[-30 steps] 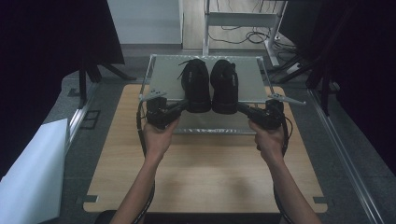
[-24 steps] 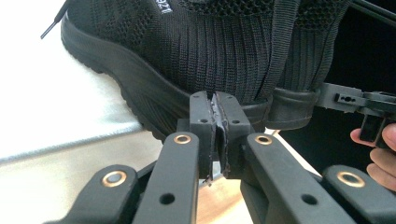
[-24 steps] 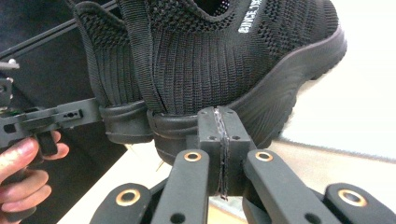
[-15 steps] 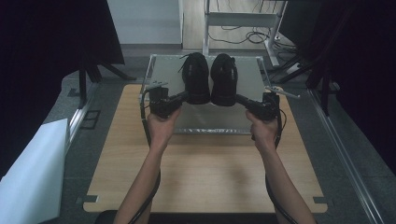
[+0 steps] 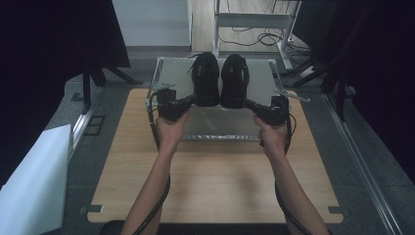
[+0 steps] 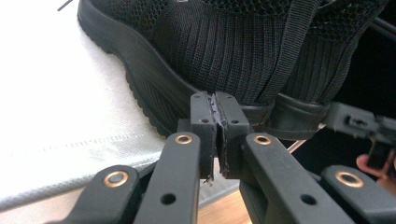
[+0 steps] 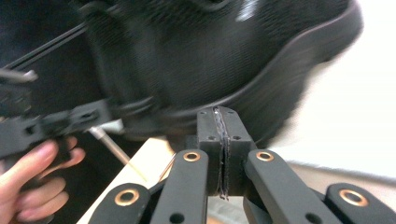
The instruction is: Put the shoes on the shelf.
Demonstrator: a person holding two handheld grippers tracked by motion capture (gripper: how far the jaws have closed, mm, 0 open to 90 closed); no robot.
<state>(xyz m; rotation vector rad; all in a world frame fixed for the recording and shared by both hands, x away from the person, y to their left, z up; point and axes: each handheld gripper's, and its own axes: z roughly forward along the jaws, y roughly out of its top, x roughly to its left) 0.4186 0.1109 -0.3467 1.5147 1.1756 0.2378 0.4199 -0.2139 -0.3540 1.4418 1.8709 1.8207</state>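
Left gripper (image 5: 192, 100) is seen with jaws pressed together, tips set against the heel of the left black knit sneaker (image 5: 205, 78). Right gripper (image 5: 249, 104) is likewise shut, empty, at the heel of the right black knit sneaker (image 5: 235, 79). Both shoes are stood side by side, toes far, on the grey metal-framed tray (image 5: 215, 122) at the far end of the wooden table (image 5: 215, 181).

Both shoes (image 5: 220, 81) are black all over, their knit uppers ribbed in fine vertical lines. The tray (image 5: 215, 122) beneath them is pale grey-white, and the table (image 5: 215, 186) is light wood. At nine o'clock lies a white sheet (image 5: 29, 181).
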